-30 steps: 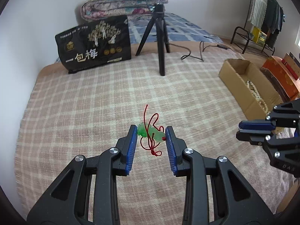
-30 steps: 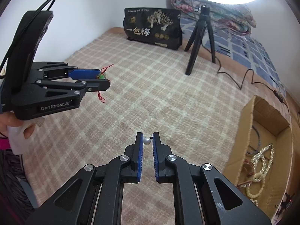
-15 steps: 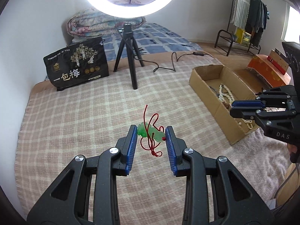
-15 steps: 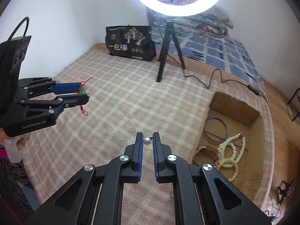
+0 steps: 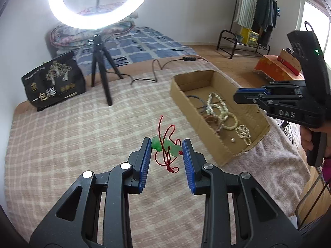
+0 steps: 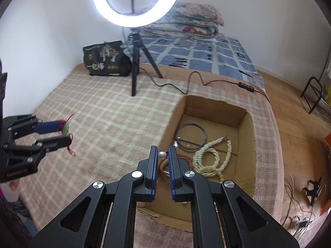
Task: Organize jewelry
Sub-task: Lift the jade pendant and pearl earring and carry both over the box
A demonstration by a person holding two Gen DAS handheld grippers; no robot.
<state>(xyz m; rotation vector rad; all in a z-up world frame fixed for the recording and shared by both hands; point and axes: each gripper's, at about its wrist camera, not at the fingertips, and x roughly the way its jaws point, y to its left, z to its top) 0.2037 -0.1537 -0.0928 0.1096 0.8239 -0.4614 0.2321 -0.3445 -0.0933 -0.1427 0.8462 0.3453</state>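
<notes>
Bedding in a pink-and-cream check, the blanket (image 5: 68, 136) covers the bed on which everything lies. At far left against the wall stands a black printed bag (image 5: 54, 80), and just to its right the black tripod (image 5: 101, 66) of a glowing ring light (image 5: 101, 2), its cable (image 5: 157, 70) trailing off to the right across the blanket.

Toward the middle, the left claw (image 5: 165, 144) hangs above the blanket with its blue pads pinching a green jade pendant (image 5: 165, 144) by its two ends. The pendant's red cord (image 5: 166, 138) loops up above the pads and dangles in a knot below them, clear of the blanket. From the right wrist view the same claw (image 6: 64, 131) shows at the left edge, the green piece caught at its tips.

Right of centre, an open cardboard box (image 5: 180, 91) sits on the blanket near the bed's right edge. Inside lie a dark bangle (image 6: 191, 133), a cream bead necklace (image 6: 213, 157) and a smaller white pearl strand (image 5: 244, 132), with some brownish pieces too tangled to tell apart.

The right claw (image 6: 163, 155) is pressed nearly together on a single white pearl (image 6: 162, 155) and hangs at the box's near left wall, the pearl above the box's inside edge. In the left wrist view this claw (image 5: 238, 97) reaches in from the right over the box, held by a hand (image 5: 310, 138).
</notes>
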